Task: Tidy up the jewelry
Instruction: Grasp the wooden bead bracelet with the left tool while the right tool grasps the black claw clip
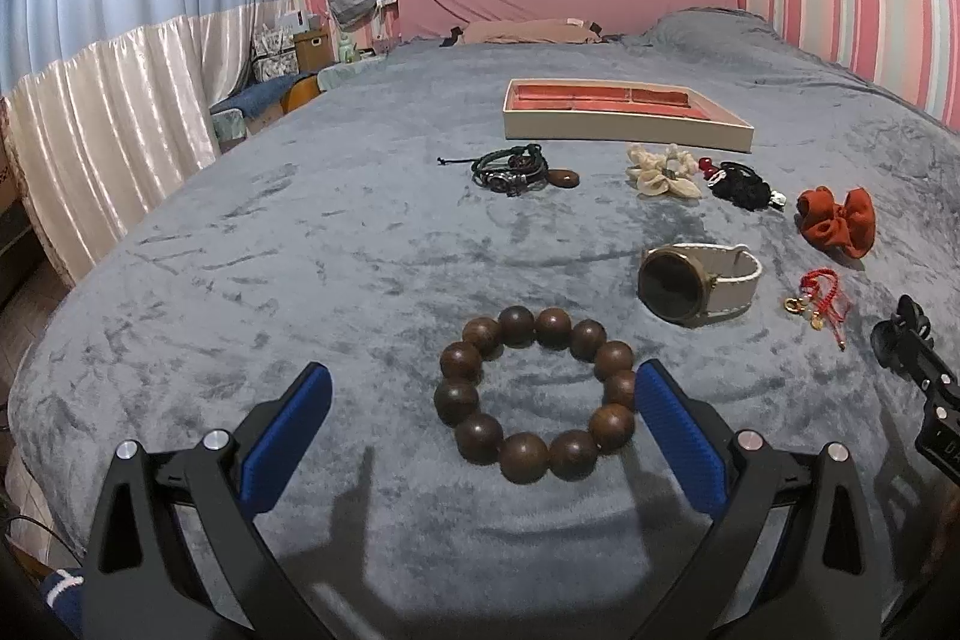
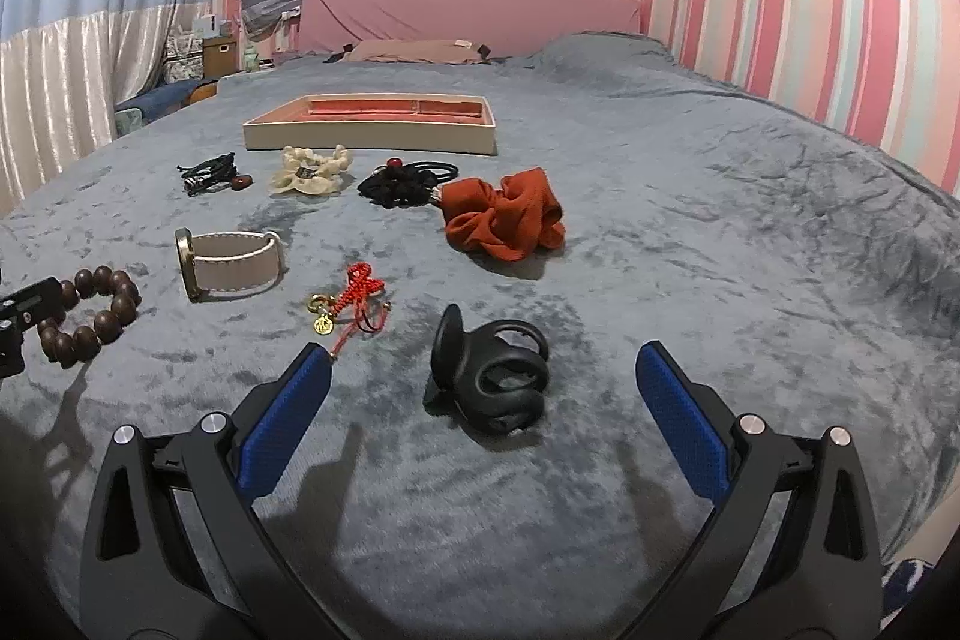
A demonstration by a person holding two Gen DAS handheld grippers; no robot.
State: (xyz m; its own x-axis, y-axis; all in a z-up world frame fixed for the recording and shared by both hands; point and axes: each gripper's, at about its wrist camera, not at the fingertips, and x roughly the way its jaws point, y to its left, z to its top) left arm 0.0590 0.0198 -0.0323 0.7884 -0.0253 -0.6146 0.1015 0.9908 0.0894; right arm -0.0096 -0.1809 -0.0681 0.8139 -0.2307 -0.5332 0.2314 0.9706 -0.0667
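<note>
Nothing has gone into the tray (image 1: 627, 133) yet, as far as I can see from here; its red lining looks bare and every piece lies loose on the grey bedspread (image 1: 300, 250). Just in front of the tray sit a dark cord bracelet (image 1: 510, 169), a cream scrunchie (image 1: 660, 172), a black hair tie bundle (image 1: 741, 184) and a rust scrunchie (image 2: 504, 220). Nearer me than those lie the white-strapped watch (image 1: 696, 283) and a red charm cord (image 2: 354, 301). Farthest from the tray, the wooden bead bracelet (image 1: 537, 400) rests between the spread, empty fingers of the left gripper (image 1: 483, 430), while the right gripper (image 2: 483, 430), equally wide and holding nothing, brackets a black clip (image 2: 492, 379). I'd judge the whole sorting job is ahead, starting with those two
</note>
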